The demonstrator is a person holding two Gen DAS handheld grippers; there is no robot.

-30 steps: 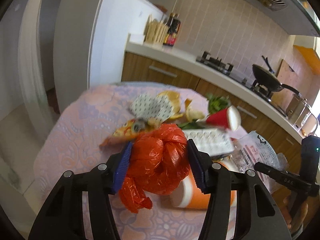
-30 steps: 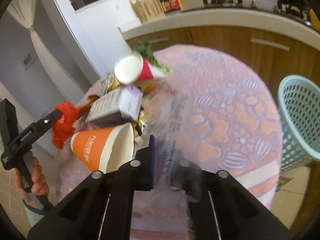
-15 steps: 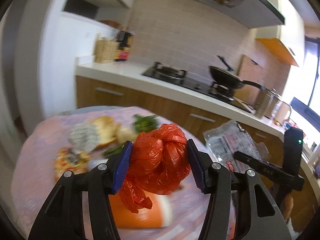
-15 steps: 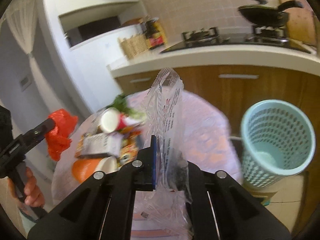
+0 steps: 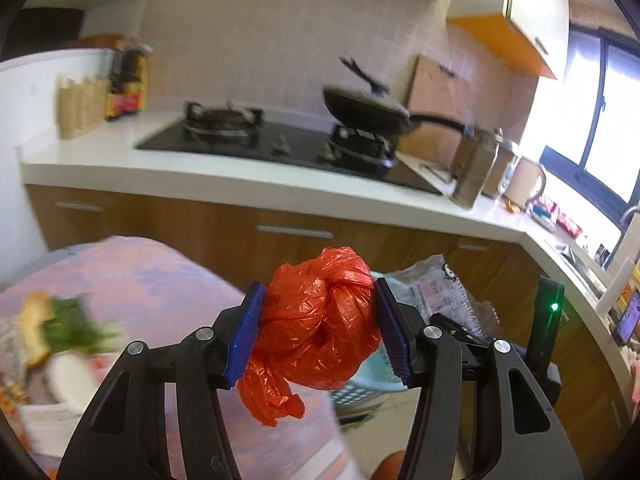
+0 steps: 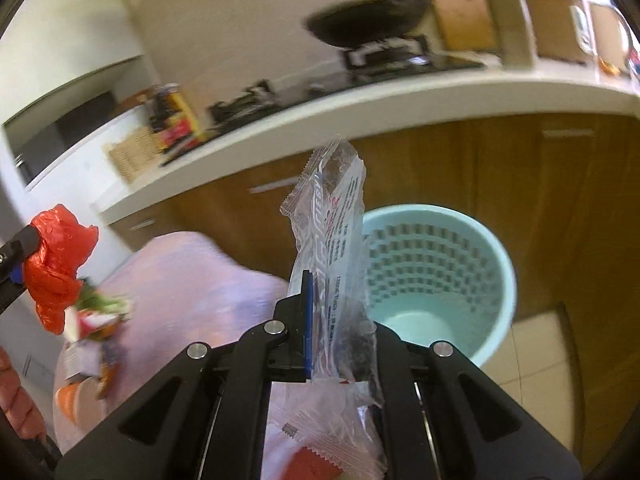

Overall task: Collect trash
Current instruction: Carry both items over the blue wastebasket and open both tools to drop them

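Note:
My left gripper (image 5: 320, 328) is shut on a knotted orange-red plastic bag (image 5: 320, 320), held in the air past the table's edge; the bag also shows in the right wrist view (image 6: 56, 256). My right gripper (image 6: 340, 320) is shut on a clear printed plastic wrapper (image 6: 336, 240) that stands upright between the jaws, in front of a light blue perforated trash basket (image 6: 460, 280) on the floor. In the left wrist view the wrapper (image 5: 432, 292) and the right gripper (image 5: 460, 326) sit just behind the bag, above the basket (image 5: 360, 388).
A round table with a pink patterned cloth (image 5: 152, 276) holds leftover trash (image 6: 92, 332) at its left: greens, cups, a box. Wooden cabinets (image 6: 520, 184) and a white counter with a stove and pan (image 5: 360, 116) stand behind the basket.
Both grippers swung right, away from the trash pile toward the basket, each still holding its item. The basket now sits directly ahead of the right gripper.

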